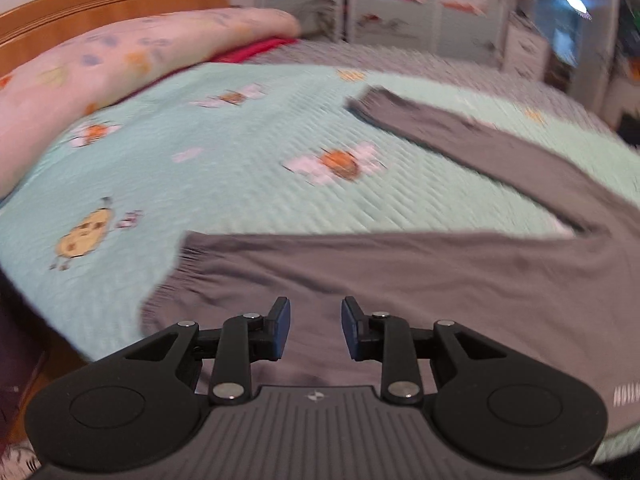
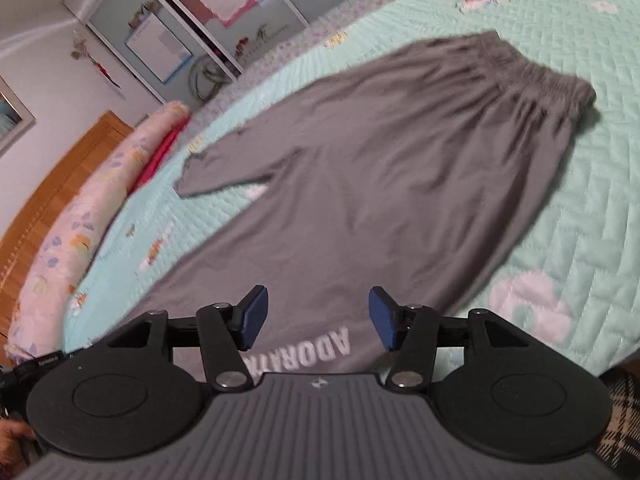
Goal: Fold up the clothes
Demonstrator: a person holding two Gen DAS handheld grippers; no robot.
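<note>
Grey trousers [image 2: 360, 184] spread flat on the quilted bed [image 2: 580, 208], ahead of and beneath both tools. Left hand-held gripper [image 1: 315, 328] hovers above the fabric near the waistband, jaws partly open, holding nothing. Right hand-held gripper [image 2: 318, 317] (wider apart) stands empty above the white lettering [image 2: 304, 354].

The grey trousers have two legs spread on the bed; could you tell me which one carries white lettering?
The leg under the right gripper, printed near its hem; the other leg, angling toward the pillow, is plain.

One pair of grey trousers [image 2: 360, 184] – two grippers – left [image 1: 315, 330], right [image 2: 318, 318]
</note>
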